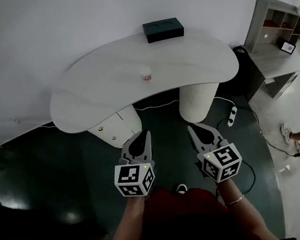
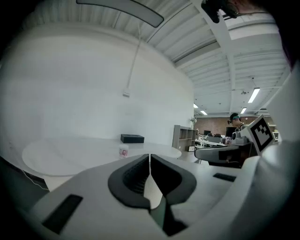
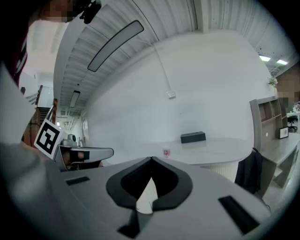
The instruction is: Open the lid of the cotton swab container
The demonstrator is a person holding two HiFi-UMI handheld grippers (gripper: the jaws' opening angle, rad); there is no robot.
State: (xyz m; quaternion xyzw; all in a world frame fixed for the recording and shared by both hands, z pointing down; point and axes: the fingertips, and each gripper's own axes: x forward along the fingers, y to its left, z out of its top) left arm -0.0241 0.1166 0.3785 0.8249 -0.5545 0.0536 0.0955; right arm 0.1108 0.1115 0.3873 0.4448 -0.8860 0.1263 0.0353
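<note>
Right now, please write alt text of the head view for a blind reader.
The person's grey left gripper and right gripper, both shut and empty, point at a white curved table without reaching it. A small white cotton swab container with a red label stands near its middle; a black rectangular box sits at the far edge.

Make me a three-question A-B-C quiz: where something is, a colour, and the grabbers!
1. Where is the cotton swab container? A on the table B on a chair C in a gripper
2. What colour is the box at the table's far edge? A red B black C yellow
3. How are the left gripper and right gripper? A wide open B shut and empty C holding the container
Answers: A, it stands mid-table; B, it looks black; B, jaws together, nothing between.
</note>
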